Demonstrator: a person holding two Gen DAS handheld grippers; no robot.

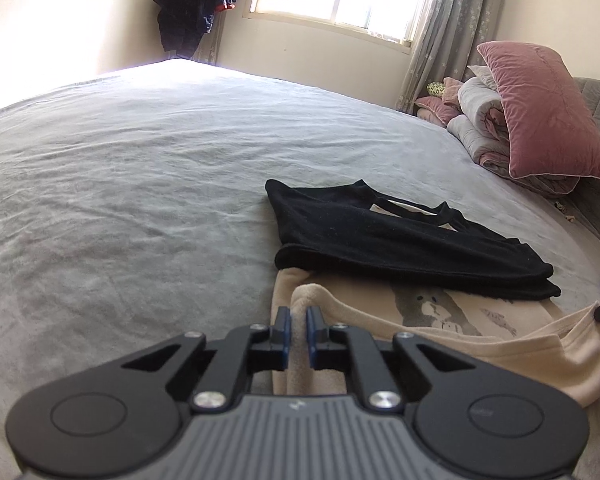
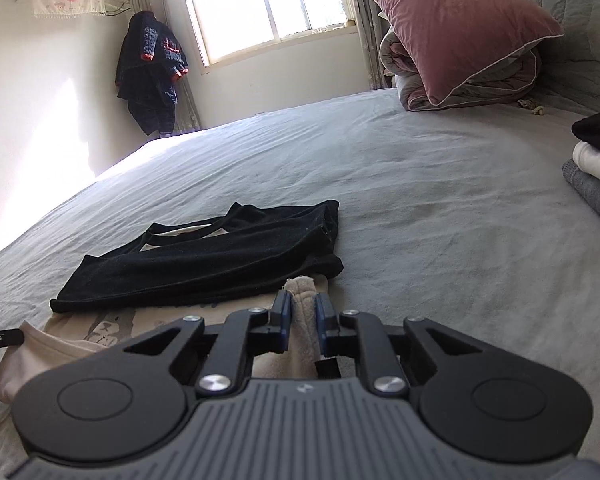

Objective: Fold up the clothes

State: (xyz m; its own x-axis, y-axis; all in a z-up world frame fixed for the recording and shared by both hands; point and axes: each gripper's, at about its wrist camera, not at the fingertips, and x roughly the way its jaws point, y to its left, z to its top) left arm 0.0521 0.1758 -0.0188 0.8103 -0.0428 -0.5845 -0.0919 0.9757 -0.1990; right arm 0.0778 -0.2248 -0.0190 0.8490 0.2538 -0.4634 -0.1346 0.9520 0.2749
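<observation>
The beige fleece sweatshirt with a grey animal print (image 1: pixel 440 320) lies spread on the grey bedsheet (image 1: pixel 140 184), its far part folded over so the black sleeves and collar (image 1: pixel 400 236) form a band running crosswise, from nine to three o'clock. The left gripper (image 1: pixel 298 330) is clamped on a raised fold of the beige hem at its own twelve o'clock; the right gripper (image 2: pixel 303 314) pinches the opposite hem corner in the same way. Each hand is thus at one end of the near edge, and the black band lies straight ahead at twelve o'clock, just beyond both grips. I judge the held edge would be carried forward over it. There are no containers; a folded stack of clothes (image 2: pixel 596 176) rests at three o'clock in the right view.
</observation>
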